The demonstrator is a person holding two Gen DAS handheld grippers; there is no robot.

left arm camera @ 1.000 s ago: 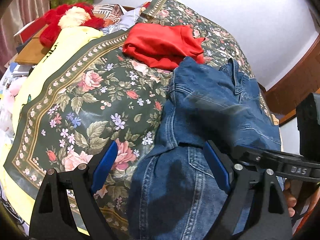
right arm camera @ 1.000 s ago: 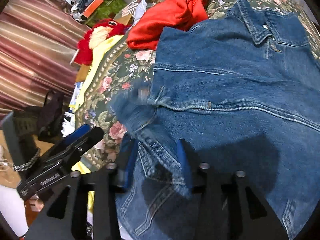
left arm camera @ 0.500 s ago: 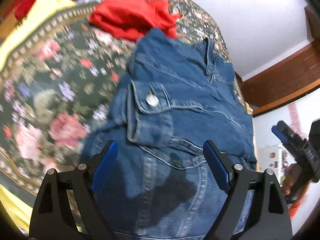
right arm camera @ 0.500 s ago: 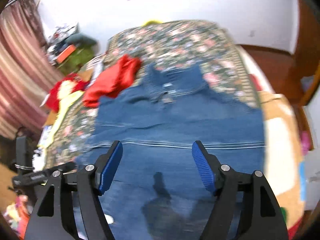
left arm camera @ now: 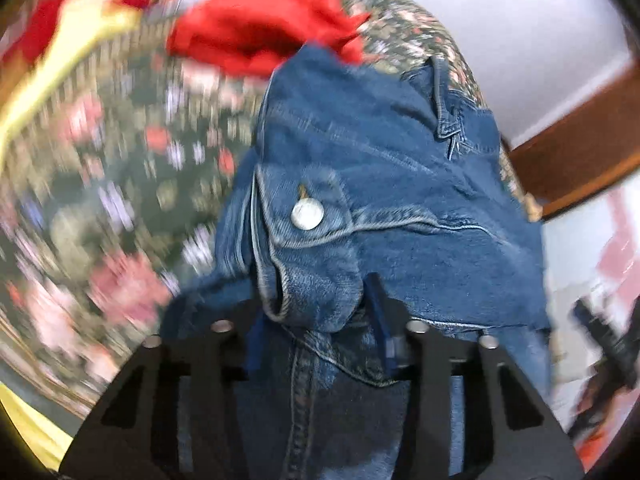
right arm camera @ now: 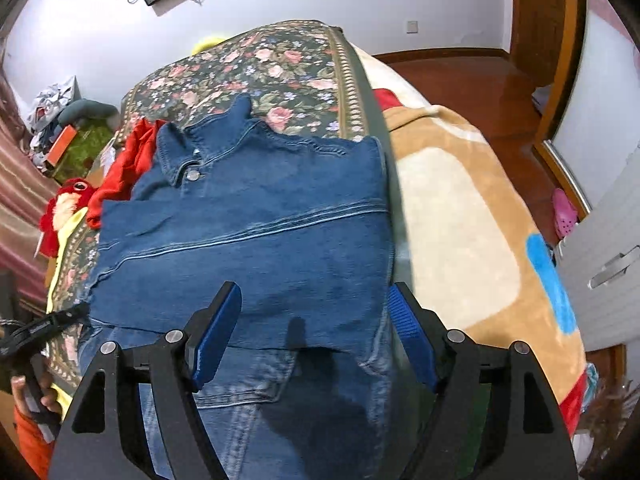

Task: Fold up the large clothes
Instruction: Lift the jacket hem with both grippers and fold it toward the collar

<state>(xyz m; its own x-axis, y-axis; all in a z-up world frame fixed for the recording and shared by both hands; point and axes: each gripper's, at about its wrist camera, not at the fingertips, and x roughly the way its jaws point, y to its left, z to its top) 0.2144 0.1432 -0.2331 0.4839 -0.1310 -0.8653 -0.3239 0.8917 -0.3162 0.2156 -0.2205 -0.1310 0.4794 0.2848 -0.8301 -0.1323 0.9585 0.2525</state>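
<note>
Left gripper (left arm camera: 320, 320) clenched on a bunched sleeve cuff of the denim jacket (left arm camera: 360, 168), no readable writing, jacket lengthwise ahead, collar (right arm camera: 188, 152) far, on floral bedspread (right arm camera: 260, 64), right gripper (right arm camera: 312, 332) spread above hem.

Your right gripper (right arm camera: 314, 330) has black angular arms with cut-out slots, silver pins and ribbed blue pads (right arm camera: 412, 334). Your left gripper (left arm camera: 316, 330) matches it: black frame, silver pins, blue pads.

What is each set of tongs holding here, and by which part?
Left tongs pinch the denim jacket by a bunched fold below the buttoned cuff. Right tongs are open, holding nothing.
</note>
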